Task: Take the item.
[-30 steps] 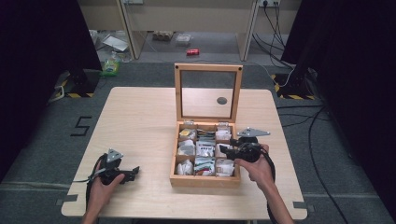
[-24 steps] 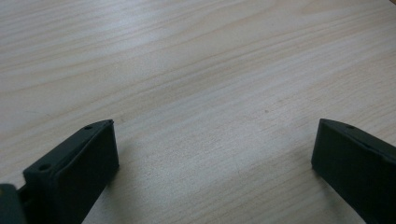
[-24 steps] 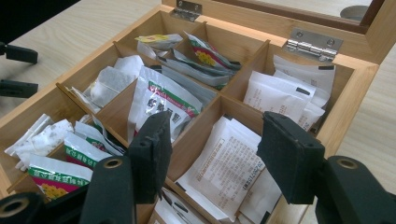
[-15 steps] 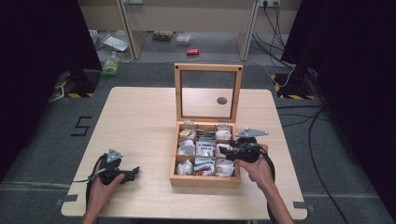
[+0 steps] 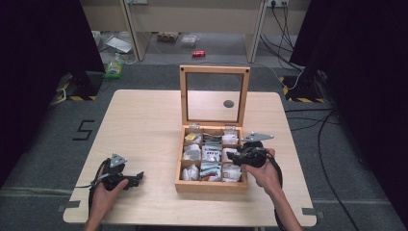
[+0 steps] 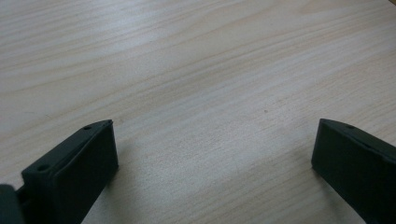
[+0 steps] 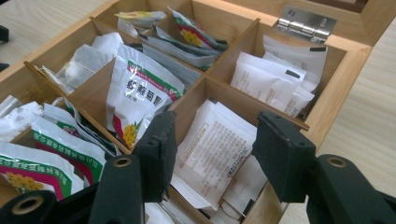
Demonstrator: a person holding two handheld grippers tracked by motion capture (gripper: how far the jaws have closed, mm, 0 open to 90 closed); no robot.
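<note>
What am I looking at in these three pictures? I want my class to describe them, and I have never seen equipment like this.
A person sits at a wooden table, holding a hand-operated two-jaw gripper in each hand. The high view looks down from above. The other two come from cameras riding on the grippers.

An open wooden box with a raised glass lid holds sachets in compartments. The right gripper hangs over white sachets; its jaws have just been closing, but stand apart and grip nothing yet. The left gripper rests open over bare table.
</note>
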